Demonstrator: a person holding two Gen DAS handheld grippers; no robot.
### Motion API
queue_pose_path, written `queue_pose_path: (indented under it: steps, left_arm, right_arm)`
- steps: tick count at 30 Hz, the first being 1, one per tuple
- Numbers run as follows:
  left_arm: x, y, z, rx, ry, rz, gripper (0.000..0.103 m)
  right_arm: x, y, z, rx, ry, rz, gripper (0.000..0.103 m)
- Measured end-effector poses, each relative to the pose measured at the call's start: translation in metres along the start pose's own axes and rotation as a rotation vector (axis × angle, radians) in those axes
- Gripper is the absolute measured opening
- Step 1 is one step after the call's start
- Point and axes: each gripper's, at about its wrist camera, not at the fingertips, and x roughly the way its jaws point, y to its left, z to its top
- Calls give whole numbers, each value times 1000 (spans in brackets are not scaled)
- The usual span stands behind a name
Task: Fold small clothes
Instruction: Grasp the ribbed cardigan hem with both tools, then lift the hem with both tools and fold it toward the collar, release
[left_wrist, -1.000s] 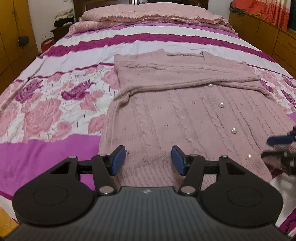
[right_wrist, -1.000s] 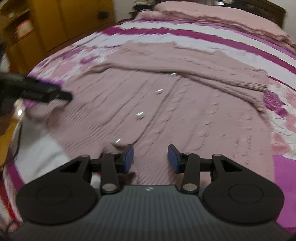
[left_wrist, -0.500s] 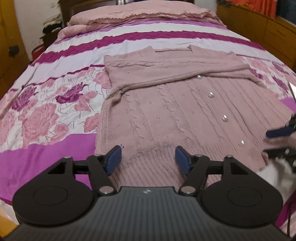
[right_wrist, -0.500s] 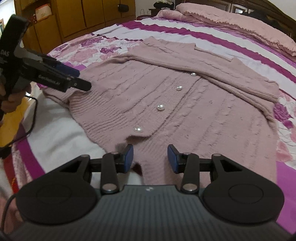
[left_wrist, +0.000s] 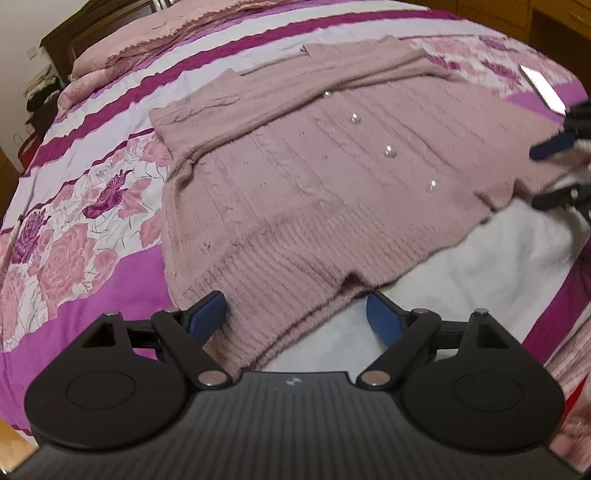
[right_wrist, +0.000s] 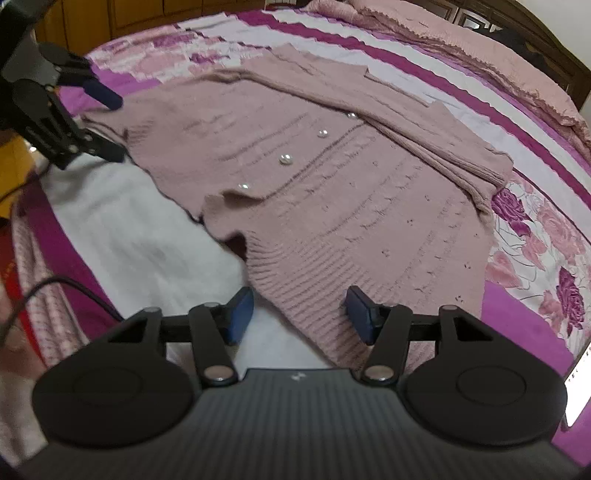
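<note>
A pink knitted cardigan (left_wrist: 332, 177) with pearl buttons (left_wrist: 389, 151) lies flat across a bed (left_wrist: 74, 229) covered in a rose-print sheet. The left gripper (left_wrist: 295, 314) and right gripper (right_wrist: 299, 314), both spread wide and holding nothing, sit at the cardigan's ribbed hem at the bottom of each frame.

The cardigan's (left_wrist: 332, 192) hem hides behind the left tongs (left_wrist: 295, 314).
</note>
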Motion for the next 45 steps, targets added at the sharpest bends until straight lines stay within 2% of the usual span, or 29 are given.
queue_pose_path:
  steps: [4, 7, 12, 16, 19, 20, 22, 24, 25, 27, 32, 36, 38, 45]
  left_arm:
    - [2, -2, -2, 33, -5, 15, 91]
    - [9, 0, -2, 27, -8, 32, 96]
    - [23, 5, 6, 4, -31, 71, 97]
    - [30, 0, 9, 53, -74, 139, 97]
    - [33, -2, 10, 68, -101, 150, 95]
    - [34, -2, 11, 64, -110, 150, 94]
    - [34, 0, 11, 48, -124, 135, 83]
    - [33, 1, 12, 29, -132, 108, 65]
    - [33, 1, 13, 24, -135, 97, 62]
    - [32, -1, 14, 24, -139, 90, 49]
    - [30, 3, 16, -21, -163, 76, 39]
    - [29, 13, 21, -114, -183, 56, 22]
    - [25, 16, 25, -140, -211, 62, 16]
    - [8, 26, 54, -185, -332, 97, 9]
  right_arm:
    - [7, 0, 1, -21, 6, -64, 59]
    - [14, -4, 2, -19, 4, -133, 59]
    - [21, -13, 2, -15, 3, -244, 59]
    - [20, -21, 0, 8, -18, -254, 59]
    - [18, -23, -2, 8, -48, -263, 58]
    - [17, -24, -2, 13, -55, -261, 54]
    - [16, -24, -1, 26, -69, -241, 42]
    - [15, -25, 2, 40, -76, -232, 20]
    - [16, -26, 3, 47, -78, -232, 17]
    - [15, -27, 6, 58, -91, -233, 15]
    - [9, -34, 10, 114, -138, -247, 9]
    - [5, -38, 14, 163, -189, -272, 8]
    - [2, -40, 17, 185, -222, -286, 8]
    - [-6, -56, 35, 263, -341, -347, 8]
